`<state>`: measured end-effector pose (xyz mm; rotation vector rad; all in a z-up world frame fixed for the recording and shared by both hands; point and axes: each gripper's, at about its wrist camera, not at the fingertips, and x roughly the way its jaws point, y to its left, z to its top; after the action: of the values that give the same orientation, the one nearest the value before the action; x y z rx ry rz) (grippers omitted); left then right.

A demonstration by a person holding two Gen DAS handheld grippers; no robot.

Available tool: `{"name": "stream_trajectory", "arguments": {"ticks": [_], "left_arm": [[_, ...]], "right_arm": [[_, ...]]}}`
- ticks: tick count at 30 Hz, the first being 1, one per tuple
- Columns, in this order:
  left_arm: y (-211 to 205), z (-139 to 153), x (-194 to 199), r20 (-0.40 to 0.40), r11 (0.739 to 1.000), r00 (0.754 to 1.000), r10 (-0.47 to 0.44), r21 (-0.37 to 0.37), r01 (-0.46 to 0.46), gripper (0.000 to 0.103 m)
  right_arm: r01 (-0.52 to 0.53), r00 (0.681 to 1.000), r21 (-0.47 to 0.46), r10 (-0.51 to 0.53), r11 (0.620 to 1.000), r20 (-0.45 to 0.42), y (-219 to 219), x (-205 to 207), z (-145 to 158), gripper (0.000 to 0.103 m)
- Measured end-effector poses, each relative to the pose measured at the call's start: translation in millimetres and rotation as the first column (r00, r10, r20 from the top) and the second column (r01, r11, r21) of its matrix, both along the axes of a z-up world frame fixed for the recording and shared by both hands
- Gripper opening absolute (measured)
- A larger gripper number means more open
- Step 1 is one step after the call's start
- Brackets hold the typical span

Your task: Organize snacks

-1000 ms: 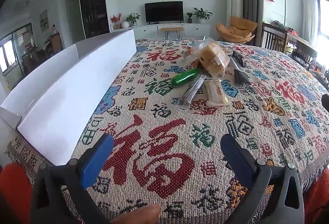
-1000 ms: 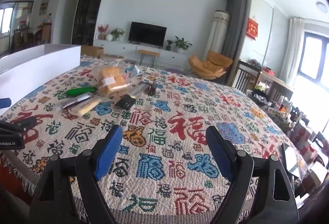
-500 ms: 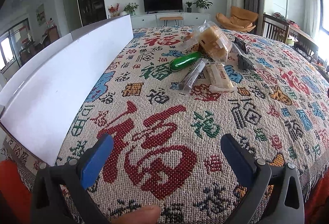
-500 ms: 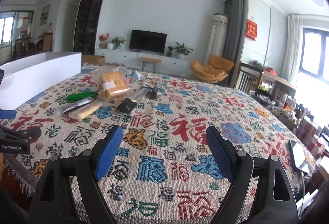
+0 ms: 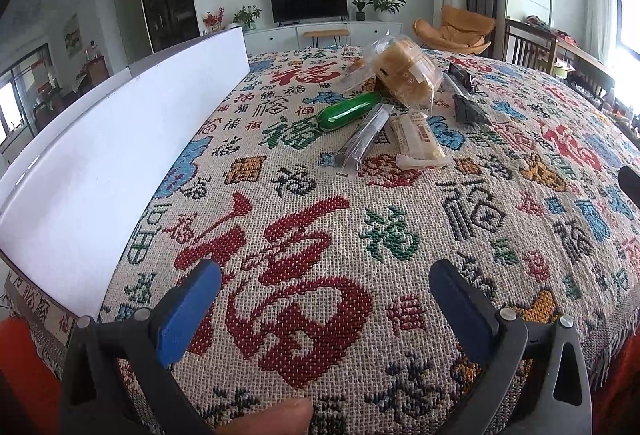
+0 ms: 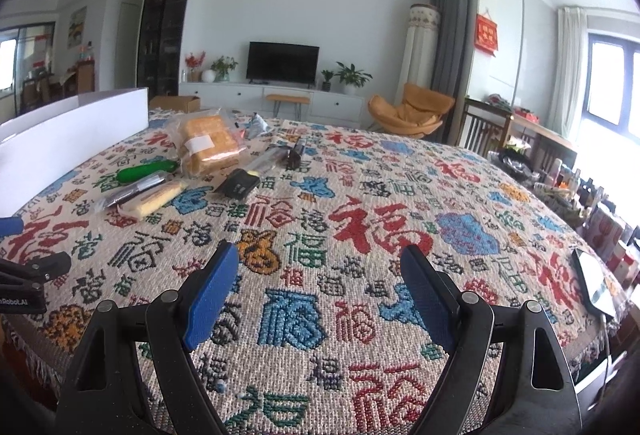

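Crinkly plastic snacks [image 5: 384,115] lie heaped mid-table on the woven cloth [image 5: 320,235], beside the white box [image 5: 100,163]. Left gripper [image 5: 324,295] and right gripper [image 6: 320,287], both wide open and empty, could snag overlapping wrappers and drag neighbours.
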<state>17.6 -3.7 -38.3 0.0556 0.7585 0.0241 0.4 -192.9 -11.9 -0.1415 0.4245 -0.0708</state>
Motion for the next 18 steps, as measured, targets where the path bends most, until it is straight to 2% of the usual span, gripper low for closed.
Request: {"name": "stream_trajectory", "arguments": {"ticks": [7, 18], "left_arm": [[6, -3, 4, -0.026, 0.999, 1.0, 0.017, -0.027, -0.017, 0.103], [8, -10, 9, -0.046, 0.999, 0.999, 0.029, -0.016, -0.03, 0.103]], "right_arm": [[-0.016, 1.0, 0.003, 0.016, 1.0, -0.017, 3, 4, -4, 0.086], [-0.019, 0.998, 0.008, 0.019, 1.0, -0.066, 0, 11, -13, 0.086]]}}
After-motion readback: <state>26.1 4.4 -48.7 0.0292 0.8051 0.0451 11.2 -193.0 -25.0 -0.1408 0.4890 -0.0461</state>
